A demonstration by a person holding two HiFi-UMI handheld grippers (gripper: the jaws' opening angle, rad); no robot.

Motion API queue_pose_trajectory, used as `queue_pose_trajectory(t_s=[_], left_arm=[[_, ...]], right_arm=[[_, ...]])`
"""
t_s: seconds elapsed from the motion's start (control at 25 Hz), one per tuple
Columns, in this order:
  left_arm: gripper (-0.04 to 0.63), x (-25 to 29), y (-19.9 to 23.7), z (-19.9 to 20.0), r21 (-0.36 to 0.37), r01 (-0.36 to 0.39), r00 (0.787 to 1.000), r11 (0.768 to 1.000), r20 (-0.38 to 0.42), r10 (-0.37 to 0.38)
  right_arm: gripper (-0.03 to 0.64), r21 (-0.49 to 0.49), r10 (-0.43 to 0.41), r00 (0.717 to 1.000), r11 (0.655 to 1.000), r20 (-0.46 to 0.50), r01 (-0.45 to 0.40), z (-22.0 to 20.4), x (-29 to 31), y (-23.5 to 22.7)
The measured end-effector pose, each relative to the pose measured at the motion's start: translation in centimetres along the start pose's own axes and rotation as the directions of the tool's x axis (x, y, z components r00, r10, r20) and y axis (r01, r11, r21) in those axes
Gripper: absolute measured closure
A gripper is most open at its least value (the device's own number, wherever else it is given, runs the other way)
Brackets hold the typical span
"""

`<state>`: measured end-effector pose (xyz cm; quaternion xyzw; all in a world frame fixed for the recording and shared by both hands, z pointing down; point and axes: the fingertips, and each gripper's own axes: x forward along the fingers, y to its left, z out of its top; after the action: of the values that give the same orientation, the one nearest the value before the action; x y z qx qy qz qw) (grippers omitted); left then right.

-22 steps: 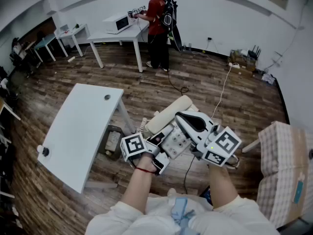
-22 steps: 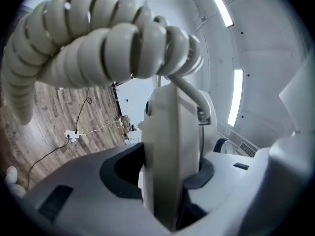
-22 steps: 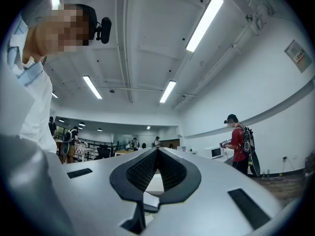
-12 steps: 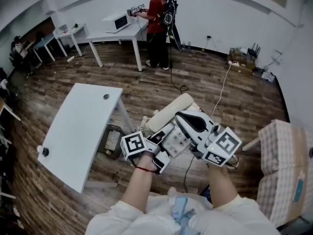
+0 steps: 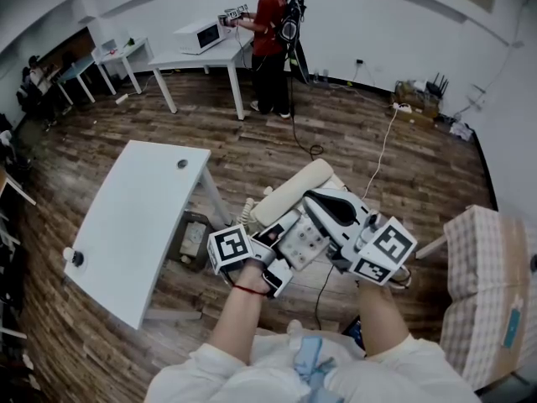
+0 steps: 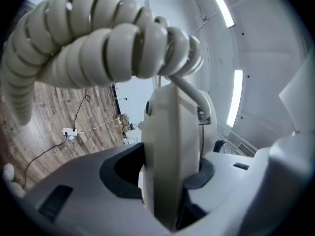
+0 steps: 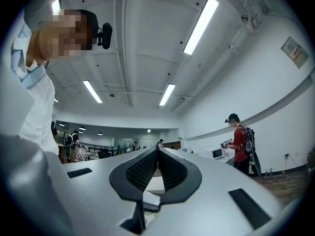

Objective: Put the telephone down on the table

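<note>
Close in, we had the left gripper (image 6: 172, 181) clamped on the telephone (image 6: 170, 146). Its jaws stood part-way apart with the beige body pinched edge-on between the pads, and the coiled cord (image 6: 98, 43) looped thick just above. Beside it, our right gripper (image 7: 156, 168) was pressed fully together with nothing between its pads, and it lay against the telephone's upper side.

From the head view, the telephone hung in the air in front of our lap, handset uppermost, over the wooden floor (image 5: 352, 149) and not on any surface. The white table (image 5: 134, 225) stood just to its left, and its top was bare except for a small dark object (image 5: 182, 164) near the far end.

Further out, a white cable (image 5: 383, 154) trailed across the planks. Beyond that, a second table (image 5: 214, 57) carried a microwave (image 5: 201, 37), and a person in a red top (image 5: 270, 32) stood at it. The white wall (image 5: 377, 23) closed the room, and long strip lights (image 7: 199, 26) ran overhead.
</note>
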<state>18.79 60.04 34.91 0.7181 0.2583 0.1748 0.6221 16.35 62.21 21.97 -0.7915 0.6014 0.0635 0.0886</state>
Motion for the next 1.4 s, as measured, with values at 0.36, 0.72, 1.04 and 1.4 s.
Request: queue_pose_trajectory(t_s=[0.36, 0.72, 1.04, 1.4], left_arm=[[0.425, -0.6, 0.2, 0.0, -0.02, 0.007, 1.0, 1.0, 0.017, -0.007], [0.425, -2.6, 0.1, 1.5, -0.024, 0.02, 0.997, 1.0, 0.08, -0.018], [0.425, -6.2, 0.2, 5.4, -0.03, 0.029, 0.985, 0.999, 0.169, -0.024], [0.425, -11.8, 1.1, 12.5, -0.025, 0.009, 0.971, 1.0, 0.241, -0.003]], right_arm=[[0.583, -0.004, -0.002, 1.0, 1.0, -0.005, 0.002, 0.2, 0.1, 0.0], [0.583, 0.018, 0.057, 0.998, 0.998, -0.015, -0.057, -0.5, 2.4, 1.0], [0.583, 0.036, 0.135, 0.991, 0.99, -0.013, -0.134, -1.2, 6.9, 2.7], [0.583, 0.059, 0.206, 0.978, 0.977, -0.024, -0.204, -3.4, 15.9, 5.0]])
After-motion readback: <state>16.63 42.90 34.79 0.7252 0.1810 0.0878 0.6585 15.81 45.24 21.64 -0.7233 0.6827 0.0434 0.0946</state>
